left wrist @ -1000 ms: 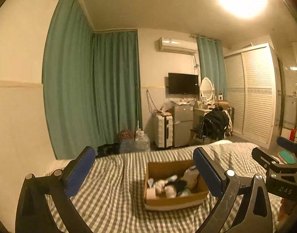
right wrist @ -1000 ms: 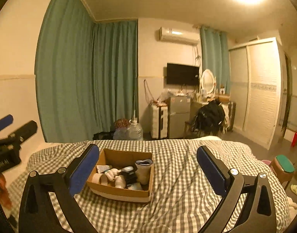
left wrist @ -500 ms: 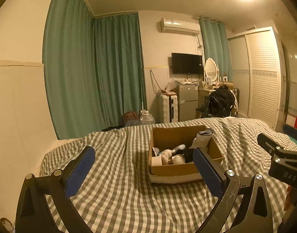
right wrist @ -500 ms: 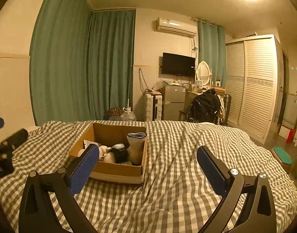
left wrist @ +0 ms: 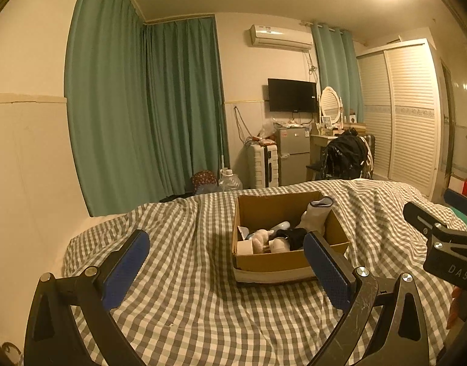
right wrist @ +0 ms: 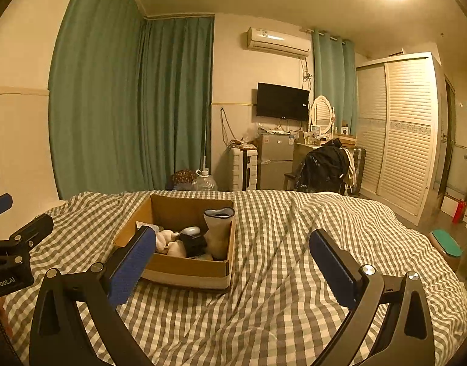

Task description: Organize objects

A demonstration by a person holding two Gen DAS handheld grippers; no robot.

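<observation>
Box sits ahead-right of your left claw, ahead-left of right claw; both spread, empty, left looks nearer

Green curtains cover the far wall beside a wall-mounted television and air conditioner. A small fridge stands below, a louvred wardrobe to the right.
</observation>
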